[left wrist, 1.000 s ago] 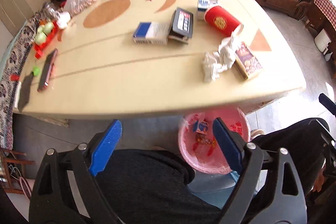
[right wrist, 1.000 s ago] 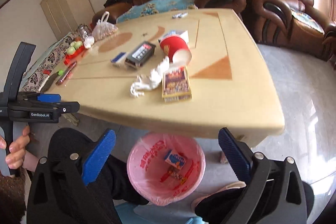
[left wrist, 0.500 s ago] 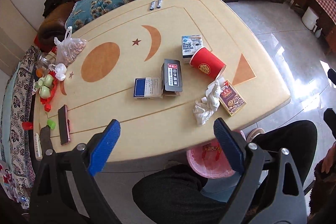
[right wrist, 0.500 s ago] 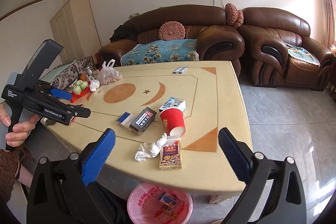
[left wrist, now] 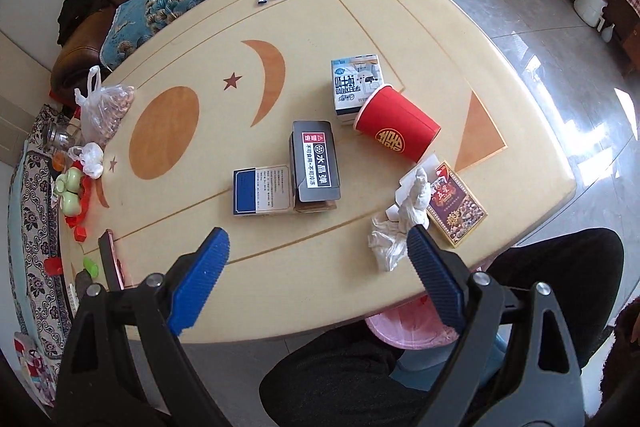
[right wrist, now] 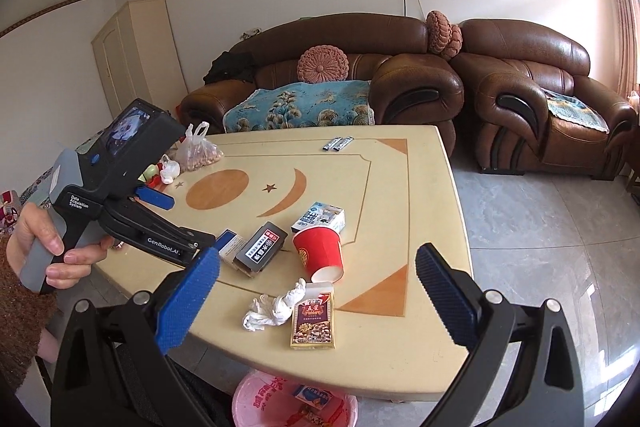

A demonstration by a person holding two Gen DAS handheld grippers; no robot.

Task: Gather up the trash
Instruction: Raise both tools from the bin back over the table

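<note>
Right wrist: pink bin (right wrist: 256, 401) half hidden under table (right wrist: 420, 359).

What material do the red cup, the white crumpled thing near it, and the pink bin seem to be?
Red cup: likely paper, matte, with white inside and thin rim.
White crumpled thing: probably tissue, soft and twisted.
Pink bin: its lining looks like thin glossy plastic film, wrinkled and printed.

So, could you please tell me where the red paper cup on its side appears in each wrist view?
Left wrist view: the red paper cup lies right of centre, its mouth by the milk carton.
Right wrist view: the cup lies at centre, mouth toward the camera, in front of the carton.
Shared landmark: the crescent moon inlay.
</note>
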